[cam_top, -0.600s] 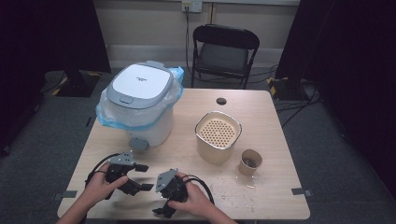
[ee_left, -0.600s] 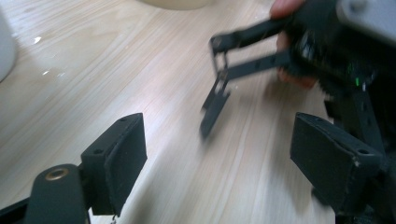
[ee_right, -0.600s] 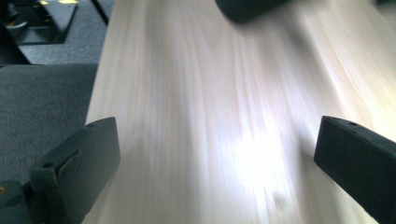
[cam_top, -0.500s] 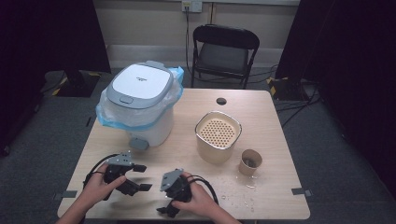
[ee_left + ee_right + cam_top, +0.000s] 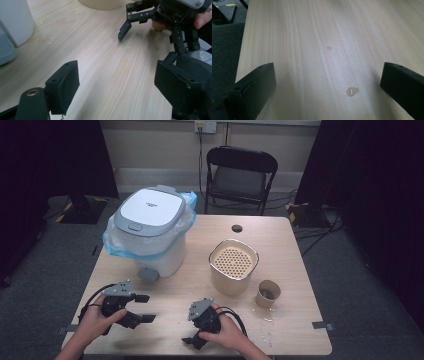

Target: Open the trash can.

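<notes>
Both grippers rest at the near edge with jaws spread wide, empty: left gripper (image 5: 141, 307), right gripper (image 5: 190, 340). The nearest thing, the paper cup (image 5: 268, 293), stands right of them; probably light and crushable, best held gently around its wall

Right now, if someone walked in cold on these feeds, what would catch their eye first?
The big white rice cooker, wrapped in a blue-edged plastic bag, stands at the table's far left. To its right stands a beige container with a perforated basket, with a small paper cup beside it. At the near edge, the left tool and right tool both sit open and empty over bare wood.
</notes>
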{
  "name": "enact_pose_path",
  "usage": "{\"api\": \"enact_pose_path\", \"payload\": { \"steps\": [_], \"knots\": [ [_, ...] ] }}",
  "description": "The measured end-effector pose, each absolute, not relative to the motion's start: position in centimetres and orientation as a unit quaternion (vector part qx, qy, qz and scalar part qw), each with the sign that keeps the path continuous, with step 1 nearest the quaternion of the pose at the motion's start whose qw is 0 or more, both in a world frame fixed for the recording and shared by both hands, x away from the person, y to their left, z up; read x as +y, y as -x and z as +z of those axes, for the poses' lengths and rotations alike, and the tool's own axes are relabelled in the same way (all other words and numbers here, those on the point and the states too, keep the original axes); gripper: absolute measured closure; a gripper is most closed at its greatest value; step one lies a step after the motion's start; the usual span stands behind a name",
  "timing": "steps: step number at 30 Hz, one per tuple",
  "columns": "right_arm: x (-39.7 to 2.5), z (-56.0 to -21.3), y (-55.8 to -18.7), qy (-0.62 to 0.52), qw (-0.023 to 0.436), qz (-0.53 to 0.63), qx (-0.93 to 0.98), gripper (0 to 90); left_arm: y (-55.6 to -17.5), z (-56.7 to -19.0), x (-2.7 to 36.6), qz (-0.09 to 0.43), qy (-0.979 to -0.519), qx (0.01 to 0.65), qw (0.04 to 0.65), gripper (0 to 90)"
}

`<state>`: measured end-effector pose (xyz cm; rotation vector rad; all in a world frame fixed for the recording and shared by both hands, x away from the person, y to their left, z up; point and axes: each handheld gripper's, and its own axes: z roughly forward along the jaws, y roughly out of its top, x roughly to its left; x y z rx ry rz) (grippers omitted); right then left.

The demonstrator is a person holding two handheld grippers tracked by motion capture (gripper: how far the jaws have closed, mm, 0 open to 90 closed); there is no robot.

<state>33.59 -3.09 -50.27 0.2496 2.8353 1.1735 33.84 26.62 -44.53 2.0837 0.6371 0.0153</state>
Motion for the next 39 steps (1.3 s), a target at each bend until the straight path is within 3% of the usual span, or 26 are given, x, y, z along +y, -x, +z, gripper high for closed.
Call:
{"api": "enact_pose_path", "payload": {
  "steps": [39],
  "knots": [
    [-3.1, -50.3, -33.6, -0.084, 0.034, 0.381, 0.920, 0.0, -36.9, -34.3, 28.7, 0.051, -0.835, 0.271, 0.475, 20.1]
  ]
}}
